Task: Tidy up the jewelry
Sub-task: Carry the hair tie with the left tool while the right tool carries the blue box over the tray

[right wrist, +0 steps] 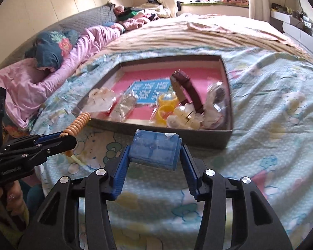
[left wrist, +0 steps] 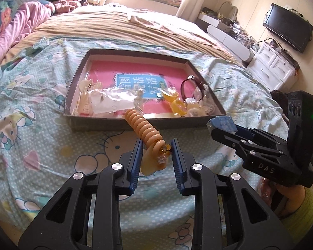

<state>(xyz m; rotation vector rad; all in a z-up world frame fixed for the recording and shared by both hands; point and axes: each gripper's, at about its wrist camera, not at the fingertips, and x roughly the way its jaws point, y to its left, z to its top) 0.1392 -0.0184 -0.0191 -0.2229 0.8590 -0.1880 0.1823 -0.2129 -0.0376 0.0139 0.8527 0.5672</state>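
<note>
Left wrist view: your left gripper (left wrist: 156,145) is clamped on the coil (left wrist: 144,128), whose lower end sits between the pads while the rest juts toward the tray (left wrist: 73,95). Right wrist view: your right gripper (right wrist: 154,152) pinches the blue box (right wrist: 154,152) between its fingertips, above the bedspread (right wrist: 271,145), just short of the tray's near wall.

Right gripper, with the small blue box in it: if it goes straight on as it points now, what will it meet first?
Probably the near wall of the cardboard tray. The right gripper holds the blue box just short of that wall, which lies directly ahead. Depth is unclear, so the box might pass over the rim.
</note>
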